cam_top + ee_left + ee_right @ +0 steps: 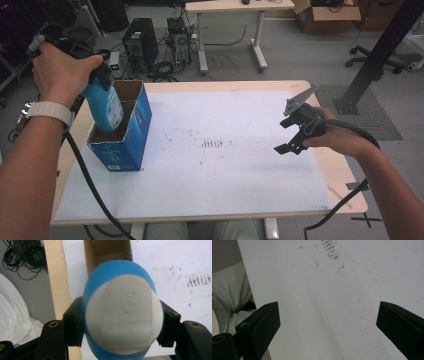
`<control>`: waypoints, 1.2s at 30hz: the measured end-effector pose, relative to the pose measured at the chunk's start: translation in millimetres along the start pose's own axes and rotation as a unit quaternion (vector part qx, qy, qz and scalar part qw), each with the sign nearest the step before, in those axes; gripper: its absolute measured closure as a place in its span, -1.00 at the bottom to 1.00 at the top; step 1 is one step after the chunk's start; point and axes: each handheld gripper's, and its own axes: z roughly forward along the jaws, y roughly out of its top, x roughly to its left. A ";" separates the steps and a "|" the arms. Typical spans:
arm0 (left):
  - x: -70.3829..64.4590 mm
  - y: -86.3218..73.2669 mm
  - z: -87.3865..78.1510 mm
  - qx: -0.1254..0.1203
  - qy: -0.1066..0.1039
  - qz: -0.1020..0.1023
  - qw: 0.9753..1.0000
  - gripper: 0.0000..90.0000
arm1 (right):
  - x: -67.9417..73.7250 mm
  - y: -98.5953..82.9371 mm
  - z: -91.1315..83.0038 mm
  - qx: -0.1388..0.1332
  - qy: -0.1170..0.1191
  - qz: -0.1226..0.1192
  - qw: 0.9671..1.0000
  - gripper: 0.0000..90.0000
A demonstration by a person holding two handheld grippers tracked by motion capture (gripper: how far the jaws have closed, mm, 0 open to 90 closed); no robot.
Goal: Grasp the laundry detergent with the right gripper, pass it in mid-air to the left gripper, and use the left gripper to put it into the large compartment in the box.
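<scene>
Two grippers work at our table [235,200], one in each hand, and we count one blue bottle and one blue box between them. Nearest to us the forearms come in from the bottom of the high view; our left wrist wears one white watch band [49,111]. Our right hand [340,136] hovers over the right side of the white sheet [225,175], and the right gripper [292,137] points toward the middle of the table; in the right gripper view its jaws stand wide apart with nothing between them, only the marked sheet beneath. Our left hand [62,70] is raised higher, knuckles up, at the far left corner, and the left gripper [100,67] points down. Its jaws are clamped on the bottle [105,107] near its top, one on each flank, as the left gripper view shows over the white cap [123,315]. The bottle stands tilted, its lower part inside the open box [125,145], in the nearer of two cardboard compartments. Beyond the table we see one second desk [235,6] and one computer tower [140,42] on the floor.
</scene>
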 end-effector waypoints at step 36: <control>-0.1 -23.9 114.6 0.001 -0.016 0.002 1.000 -0.16 | -2.7 -8.0 11.6 0.015 0.002 0.015 1.000 -0.88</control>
